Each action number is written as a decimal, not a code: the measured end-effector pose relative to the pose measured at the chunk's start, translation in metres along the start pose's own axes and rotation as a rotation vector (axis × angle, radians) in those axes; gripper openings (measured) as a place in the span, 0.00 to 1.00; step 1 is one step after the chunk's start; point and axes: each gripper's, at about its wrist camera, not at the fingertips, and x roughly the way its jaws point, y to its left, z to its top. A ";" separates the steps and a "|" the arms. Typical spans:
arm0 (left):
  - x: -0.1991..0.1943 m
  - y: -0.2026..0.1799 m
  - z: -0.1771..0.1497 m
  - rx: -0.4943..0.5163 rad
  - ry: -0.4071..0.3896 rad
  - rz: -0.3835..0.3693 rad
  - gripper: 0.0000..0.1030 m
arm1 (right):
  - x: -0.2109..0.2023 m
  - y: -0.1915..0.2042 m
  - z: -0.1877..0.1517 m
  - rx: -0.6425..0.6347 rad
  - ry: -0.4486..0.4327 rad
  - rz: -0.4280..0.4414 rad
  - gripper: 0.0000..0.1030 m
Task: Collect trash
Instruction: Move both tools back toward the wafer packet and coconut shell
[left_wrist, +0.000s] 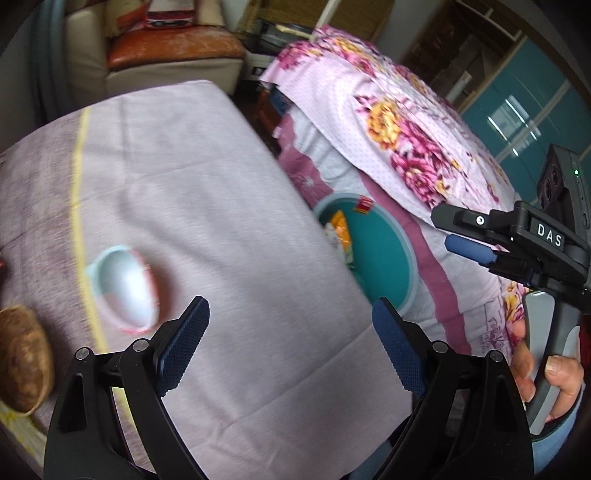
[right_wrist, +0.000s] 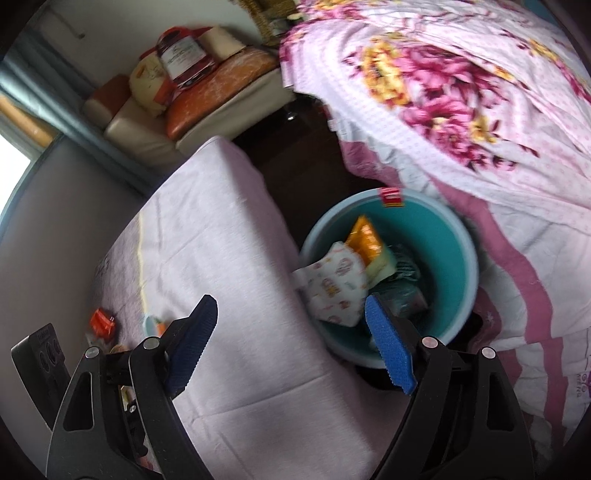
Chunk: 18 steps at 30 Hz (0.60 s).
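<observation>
A teal bin (right_wrist: 448, 254) stands on the floor between the table and the bed, holding an orange wrapper (right_wrist: 364, 236), a white printed packet (right_wrist: 338, 282) and other wrappers. The bin (left_wrist: 384, 254) also shows in the left wrist view. My right gripper (right_wrist: 291, 338) is open and empty, its right finger over the bin's near rim. My left gripper (left_wrist: 291, 332) is open and empty above the pale tablecloth (left_wrist: 207, 206). A small white bowl (left_wrist: 123, 291) sits left of it. An orange scrap (right_wrist: 103, 321) lies on the table at the far left.
A brown rounded object (left_wrist: 22, 365) lies at the table's left edge. A floral bedspread (left_wrist: 399, 129) covers the bed on the right. A cushioned seat (left_wrist: 166, 48) stands behind the table. A hand (left_wrist: 546, 373) holds the right gripper's handle.
</observation>
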 end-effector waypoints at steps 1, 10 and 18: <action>-0.007 0.007 -0.002 -0.012 -0.010 0.007 0.88 | 0.001 0.009 -0.002 -0.015 0.006 0.007 0.76; -0.070 0.074 -0.023 -0.100 -0.092 0.085 0.88 | 0.014 0.088 -0.025 -0.147 0.072 0.046 0.76; -0.122 0.145 -0.052 -0.205 -0.152 0.171 0.88 | 0.042 0.162 -0.055 -0.268 0.180 0.077 0.76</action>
